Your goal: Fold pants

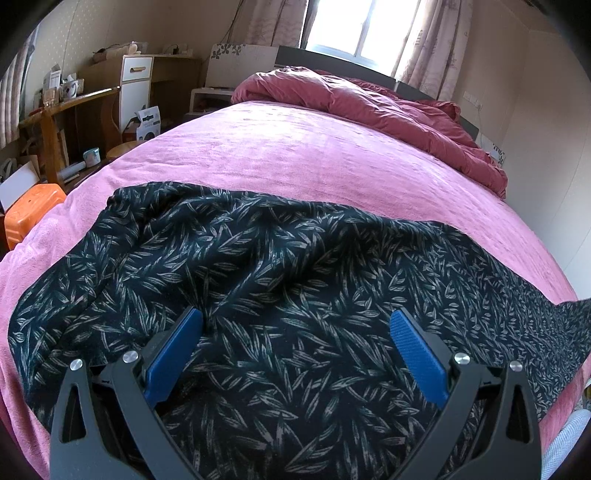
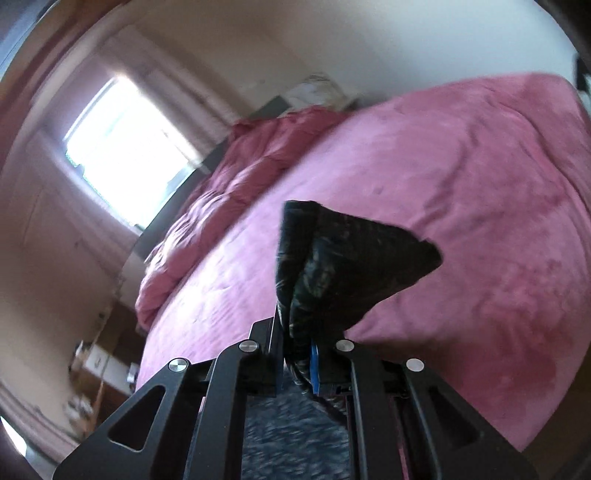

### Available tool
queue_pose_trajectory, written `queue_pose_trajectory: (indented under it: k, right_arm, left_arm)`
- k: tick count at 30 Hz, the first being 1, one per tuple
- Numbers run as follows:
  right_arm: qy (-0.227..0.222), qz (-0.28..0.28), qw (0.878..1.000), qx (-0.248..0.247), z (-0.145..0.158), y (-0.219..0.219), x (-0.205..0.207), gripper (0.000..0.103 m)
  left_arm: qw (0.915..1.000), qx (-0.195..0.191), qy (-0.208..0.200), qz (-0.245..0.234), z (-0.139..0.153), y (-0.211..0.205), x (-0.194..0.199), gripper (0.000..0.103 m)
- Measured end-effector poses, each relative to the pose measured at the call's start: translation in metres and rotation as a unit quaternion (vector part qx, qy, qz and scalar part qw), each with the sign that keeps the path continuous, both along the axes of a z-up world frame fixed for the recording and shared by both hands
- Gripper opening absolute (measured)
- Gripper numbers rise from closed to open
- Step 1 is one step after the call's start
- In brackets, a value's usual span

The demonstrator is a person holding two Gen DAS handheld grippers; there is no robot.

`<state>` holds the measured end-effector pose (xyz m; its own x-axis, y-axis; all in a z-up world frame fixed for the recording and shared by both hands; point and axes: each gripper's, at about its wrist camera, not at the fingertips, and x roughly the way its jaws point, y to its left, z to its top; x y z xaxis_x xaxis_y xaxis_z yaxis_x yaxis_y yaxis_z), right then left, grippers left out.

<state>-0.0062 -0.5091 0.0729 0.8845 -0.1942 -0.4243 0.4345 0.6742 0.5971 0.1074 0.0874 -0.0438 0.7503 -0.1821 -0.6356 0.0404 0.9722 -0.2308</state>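
Observation:
Black pants [image 1: 266, 266] with a pale leaf print lie spread across the near part of a pink bed [image 1: 295, 147]. My left gripper [image 1: 295, 325] hovers just over the cloth, its blue pads [image 1: 417, 354] wide apart and nothing pinched between them. In the blurred, tilted right wrist view, my right gripper [image 2: 297, 354] is shut on a bunched end of the pants [image 2: 343, 258]. That end sticks up past the fingers, above the bed [image 2: 461, 184].
A rumpled dark pink duvet [image 1: 388, 103] lies along the head of the bed under a bright window [image 1: 354, 26]. A wooden desk and a white cabinet [image 1: 135, 85] stand on the left. An orange stool [image 1: 29, 214] stands by the bed's left edge.

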Motion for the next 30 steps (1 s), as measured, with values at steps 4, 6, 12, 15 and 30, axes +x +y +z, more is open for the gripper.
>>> queue_pose_trajectory:
  k: [4,6,12,15,30]
  right_arm:
    - [0.002,0.06,0.997,-0.05,0.014,0.042,0.027,0.01]
    - [0.006,0.091,0.993,-0.075,0.017,0.063,0.041,0.01]
    - [0.035,0.203,0.968,-0.141,0.004,0.131,0.073,0.01]
    - [0.06,0.261,0.944,-0.191,-0.012,0.168,0.084,0.01]
    - [0.186,0.397,0.887,-0.148,-0.093,0.204,0.099,0.021]
  left_arm:
    - [1.0,0.0,0.0,0.0,0.0,0.0,0.0,0.101]
    - [1.0,0.0,0.0,0.0,0.0,0.0,0.0,0.101]
    - [1.0,0.0,0.0,0.0,0.001,-0.001,0.0,0.101]
    - [1.0,0.0,0.0,0.0,0.001,0.0,0.0,0.101]
    - [0.9994,-0.025,-0.017,0.014,0.014,-0.002,-0.008,0.101]
